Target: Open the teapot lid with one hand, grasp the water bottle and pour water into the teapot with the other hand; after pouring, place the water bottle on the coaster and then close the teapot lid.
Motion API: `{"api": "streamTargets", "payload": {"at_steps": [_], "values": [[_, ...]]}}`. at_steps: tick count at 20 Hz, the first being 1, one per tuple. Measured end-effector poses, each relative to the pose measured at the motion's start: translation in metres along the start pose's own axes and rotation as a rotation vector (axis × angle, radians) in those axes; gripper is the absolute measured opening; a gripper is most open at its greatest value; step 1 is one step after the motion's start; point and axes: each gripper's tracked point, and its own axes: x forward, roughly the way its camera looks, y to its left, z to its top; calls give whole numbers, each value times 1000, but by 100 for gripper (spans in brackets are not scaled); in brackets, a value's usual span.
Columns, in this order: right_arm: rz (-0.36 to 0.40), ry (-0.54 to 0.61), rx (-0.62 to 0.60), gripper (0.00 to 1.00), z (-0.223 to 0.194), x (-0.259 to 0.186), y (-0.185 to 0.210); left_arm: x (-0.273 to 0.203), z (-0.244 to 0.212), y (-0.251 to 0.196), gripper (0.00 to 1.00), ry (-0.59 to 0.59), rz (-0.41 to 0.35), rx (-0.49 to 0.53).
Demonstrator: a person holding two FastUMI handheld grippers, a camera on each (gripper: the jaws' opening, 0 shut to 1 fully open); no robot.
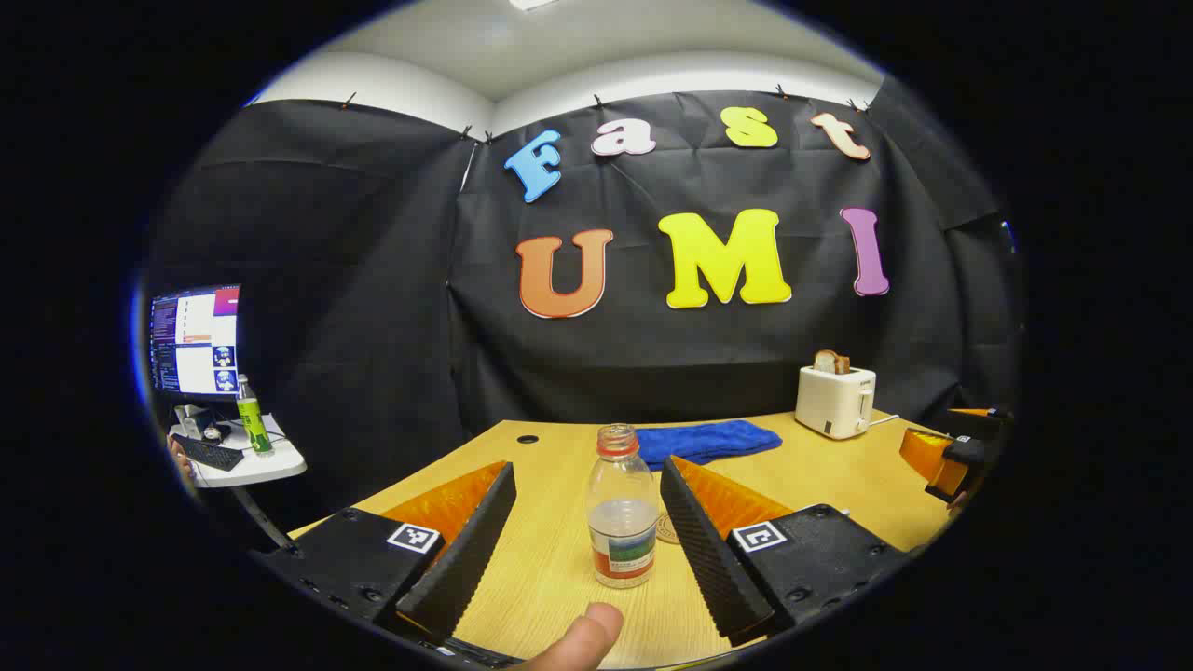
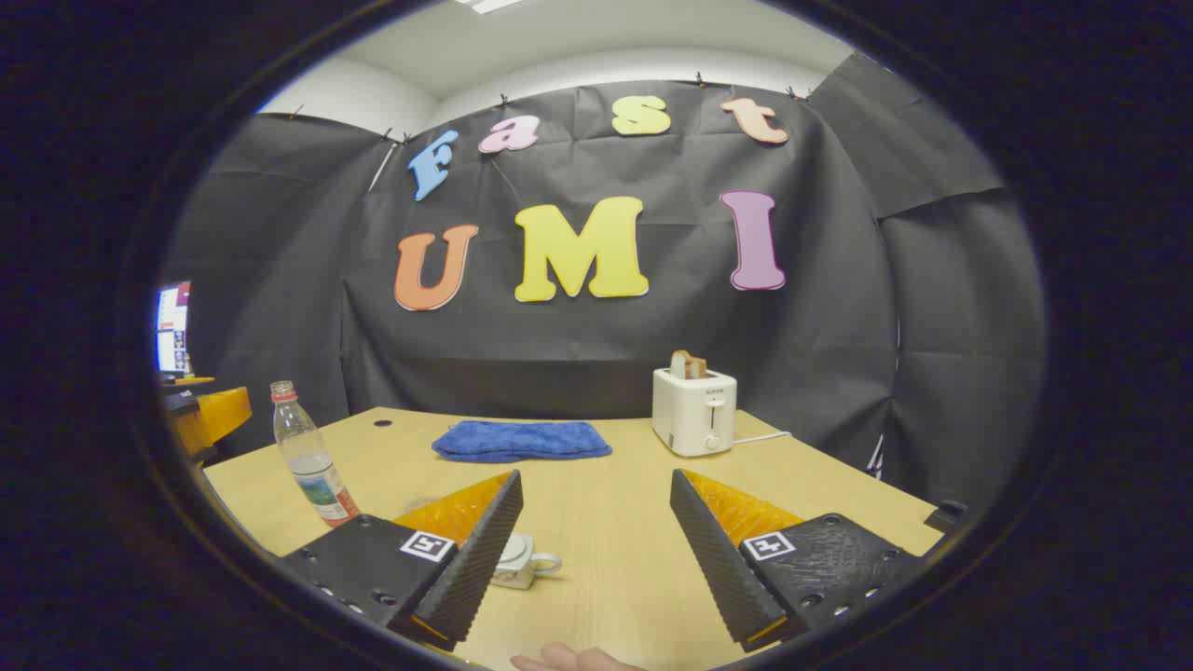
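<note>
Left gripper (image 1: 589,550): jaws spread wide, holding nothing; a fingertip (image 1: 582,641) of the hand that carries it shows just below.
Water bottle (image 1: 622,508): stands upright on the table (image 1: 839,485) straight ahead, in the gap between the left gripper's two fingers and touching neither. Cap off, red neck ring, partly filled with water. In the right gripper view it stands off to the left, well apart from that gripper.
Bottle label: a red, green and blue band; its writing is too small to read.
Coaster (image 1: 666,528): a round edge peeks out just behind and right of the bottle, beside the left gripper's right finger.
Right gripper (image 2: 596,540): jaws wide apart, gripping nothing.
Teapot (image 2: 517,559): a small white pot with a handle, low on the table beside the right gripper's left finger, partly hidden by it; the lid's state cannot be told.
Blue cloth (image 2: 522,440): folded, lying farther ahead of both grippers.
Toaster (image 2: 694,410): white, with bread in its slot, ahead and slightly right of the right gripper; small grey lettering on its front is unreadable.
Fiducial tags: black-and-white squares on each gripper's finger mounts.
</note>
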Motion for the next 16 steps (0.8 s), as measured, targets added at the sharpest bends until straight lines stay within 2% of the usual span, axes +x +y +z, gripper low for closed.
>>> {"api": "streamTargets", "payload": {"at_steps": [3, 8, 16], "values": [[17, 1, -34, 96, -5, 1, 17, 0, -2, 7, 98, 12, -12, -3], [23, 18, -33, 97, -13, 1, 24, -2, -2, 10, 98, -1, -46, -62], [27, 29, -43, 97, -23, 9, 30, 0, -9, 9, 98, 8, -54, -22]]}}
